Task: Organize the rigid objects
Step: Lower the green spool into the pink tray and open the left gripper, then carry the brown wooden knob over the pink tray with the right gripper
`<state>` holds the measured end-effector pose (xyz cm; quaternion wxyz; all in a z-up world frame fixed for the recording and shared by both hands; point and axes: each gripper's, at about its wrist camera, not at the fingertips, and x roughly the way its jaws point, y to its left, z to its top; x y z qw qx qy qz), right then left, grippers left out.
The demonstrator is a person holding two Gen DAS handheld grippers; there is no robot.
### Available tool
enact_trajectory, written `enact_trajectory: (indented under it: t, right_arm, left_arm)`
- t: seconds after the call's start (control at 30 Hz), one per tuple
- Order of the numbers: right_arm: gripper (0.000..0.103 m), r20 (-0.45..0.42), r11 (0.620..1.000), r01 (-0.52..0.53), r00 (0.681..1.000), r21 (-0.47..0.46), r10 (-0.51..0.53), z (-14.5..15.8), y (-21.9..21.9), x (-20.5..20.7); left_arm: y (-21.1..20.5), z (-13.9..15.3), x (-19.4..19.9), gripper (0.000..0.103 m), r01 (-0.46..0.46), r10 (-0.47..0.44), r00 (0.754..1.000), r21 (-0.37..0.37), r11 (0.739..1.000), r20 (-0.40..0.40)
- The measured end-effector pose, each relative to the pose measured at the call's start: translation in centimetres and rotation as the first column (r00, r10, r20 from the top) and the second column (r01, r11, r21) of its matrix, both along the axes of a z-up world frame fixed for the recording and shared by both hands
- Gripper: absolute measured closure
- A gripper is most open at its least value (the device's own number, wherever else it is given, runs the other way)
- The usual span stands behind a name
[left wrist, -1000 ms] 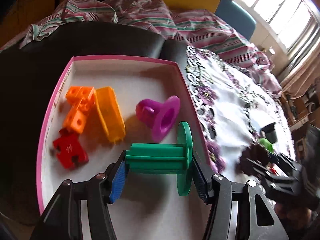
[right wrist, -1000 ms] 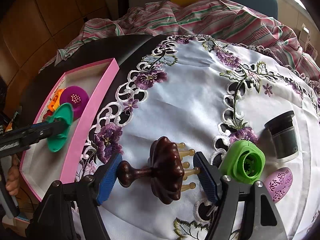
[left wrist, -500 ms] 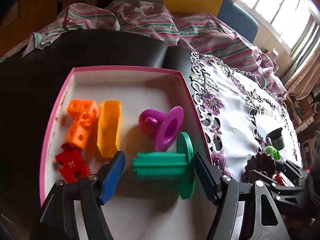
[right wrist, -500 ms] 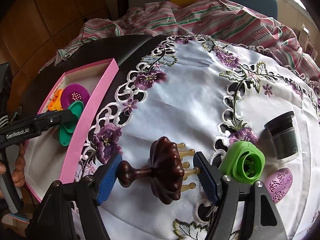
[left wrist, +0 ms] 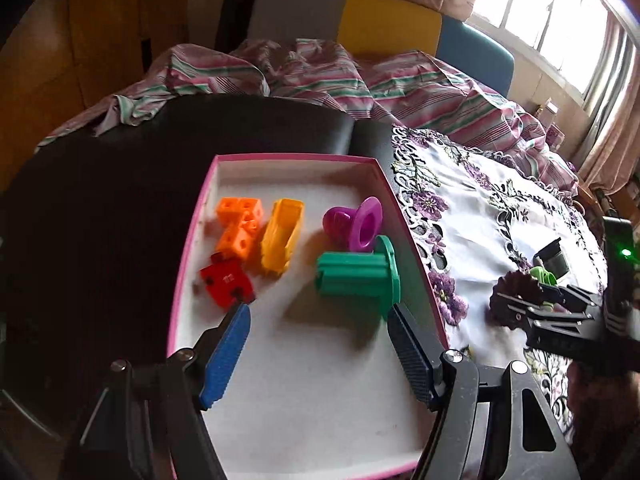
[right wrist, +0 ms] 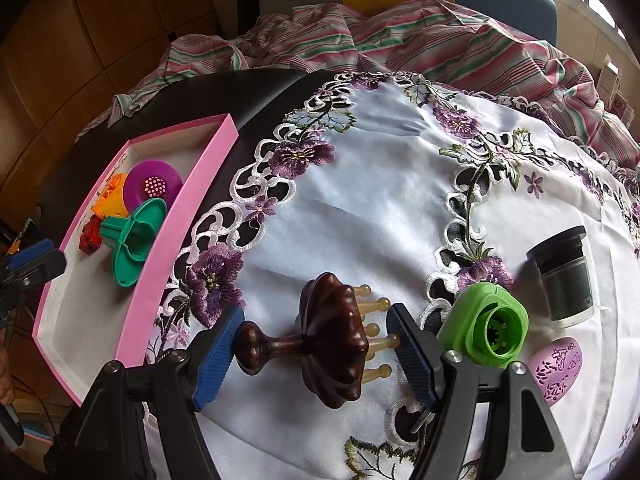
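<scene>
My left gripper is open and empty, with the green spool lying just ahead of its tips inside the pink box. My right gripper pinches the dark wooden massager end to end on the cloth, left of the green cap. I would lift it straight and level so it does not swivel; I cannot see if its pegs touch the right pad or how firm the hold is.

The massager at lower centre of the right wrist view looks like glossy dark wood with smooth pale pegs. The tablecloth is smooth white cloth with raised purple embroidery. The green spool looks like matt plastic; the pink box looks like matt card.
</scene>
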<state>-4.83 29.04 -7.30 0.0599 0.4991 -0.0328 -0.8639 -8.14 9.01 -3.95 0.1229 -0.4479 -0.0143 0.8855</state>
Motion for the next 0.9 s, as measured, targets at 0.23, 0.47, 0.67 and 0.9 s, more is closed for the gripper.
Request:
enact_trajectory:
  t: [0.23, 0.47, 0.67, 0.9]
  right_arm:
    - [0.029, 0.016, 1.000, -0.005, 1.000, -0.012, 0.005, -0.3, -0.1, -0.1]
    - [0.030, 0.012, 1.000, -0.010, 1.000, 0.007, 0.010, -0.4, -0.4, 0.0]
    - [0.030, 0.010, 1.000, -0.005, 1.000, 0.000, 0.005, -0.5, -0.3, 0.0]
    - [0.030, 0.006, 1.000, -0.003, 1.000, 0.011, 0.003, -0.4, -0.4, 0.0]
  left_arm:
    - [-0.8, 0.5, 2.2, 0.031, -0.014, 0.014, 1.000, -0.015, 1.000, -0.006]
    - [-1.7, -0.1, 3.1, 0.031, -0.034, 0.034, 0.999, -0.018, 0.999, 0.022]
    - [-2.1, -0.2, 3.4, 0.031, -0.042, 0.042, 0.999, -0.016, 0.999, 0.025]
    - [-2.2, -0.4, 3.7, 0.031, -0.045, 0.045, 0.999, -0.028, 0.999, 0.020]
